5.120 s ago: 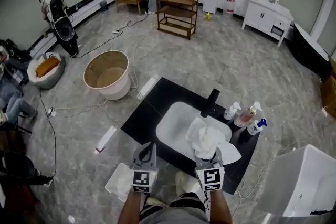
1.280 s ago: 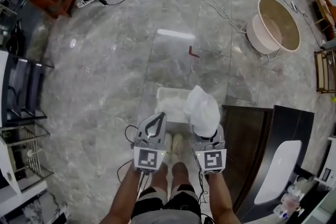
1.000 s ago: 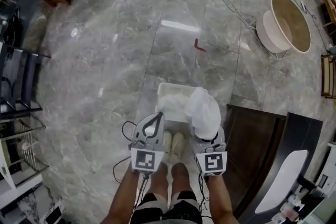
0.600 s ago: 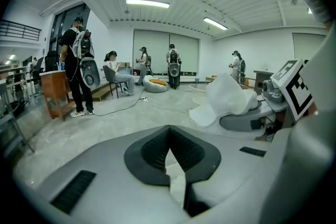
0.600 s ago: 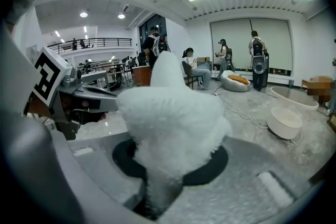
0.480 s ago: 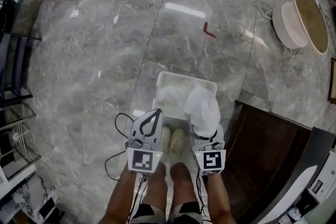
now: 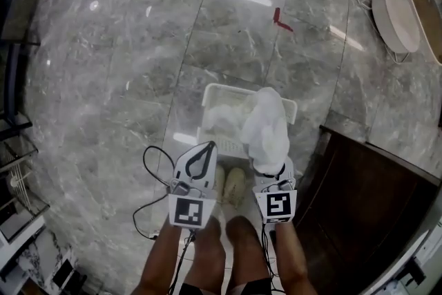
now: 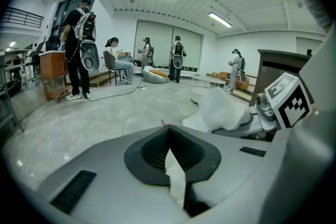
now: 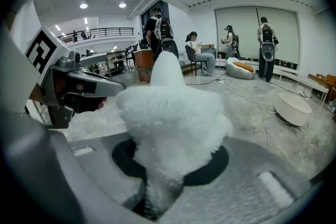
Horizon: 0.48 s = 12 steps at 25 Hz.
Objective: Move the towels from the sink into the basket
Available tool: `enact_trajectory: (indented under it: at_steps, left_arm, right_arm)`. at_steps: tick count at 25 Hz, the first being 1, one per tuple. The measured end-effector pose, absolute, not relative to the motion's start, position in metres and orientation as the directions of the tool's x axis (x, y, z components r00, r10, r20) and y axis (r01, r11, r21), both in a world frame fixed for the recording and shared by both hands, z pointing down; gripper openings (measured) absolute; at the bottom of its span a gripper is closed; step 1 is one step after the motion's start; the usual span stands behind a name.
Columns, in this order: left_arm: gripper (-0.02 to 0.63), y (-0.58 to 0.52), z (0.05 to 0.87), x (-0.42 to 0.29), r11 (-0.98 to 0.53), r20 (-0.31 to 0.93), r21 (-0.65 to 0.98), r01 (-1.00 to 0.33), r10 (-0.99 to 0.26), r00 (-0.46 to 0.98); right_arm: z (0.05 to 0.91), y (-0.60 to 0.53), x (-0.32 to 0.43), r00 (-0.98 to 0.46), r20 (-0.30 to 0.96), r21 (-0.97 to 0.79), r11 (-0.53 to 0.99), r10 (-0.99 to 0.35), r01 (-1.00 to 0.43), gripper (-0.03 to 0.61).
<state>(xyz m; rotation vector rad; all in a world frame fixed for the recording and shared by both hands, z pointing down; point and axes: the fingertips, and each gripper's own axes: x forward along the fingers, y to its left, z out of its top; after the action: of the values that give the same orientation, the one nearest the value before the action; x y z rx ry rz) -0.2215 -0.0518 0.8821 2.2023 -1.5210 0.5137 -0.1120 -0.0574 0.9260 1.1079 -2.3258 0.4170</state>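
Item: towel (image 7: pixel 266 128), white, bunched. It is pinched in the jaws of my right gripper (image 7: pixel 271 169) and stands up from them toward 12 o'clock.

Change: both grippers have sunk toward the floor (image 7: pixel 138 45). The towel now hangs over the right half of the basket (image 7: pixel 235 87), close above it.

Left gripper (image 7: pixel 204 146): at 9 o'clock of the right, jaws pressed together, carrying nothing.

Basket contents: another white towel (image 7: pixel 224 114).

I judge the carry done and the release next.
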Motion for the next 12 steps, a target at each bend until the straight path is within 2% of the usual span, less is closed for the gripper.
enact_trajectory:
  at_steps: [12]
  left_arm:
    - [0.009,-0.069,0.993,-0.230,-0.330,0.526,0.114,-0.937,-0.780,0.339]
  right_arm:
    - [1.072,-0.056,-0.119,-0.514,0.642,-0.085,0.614,-0.568,-0.785,0.146]
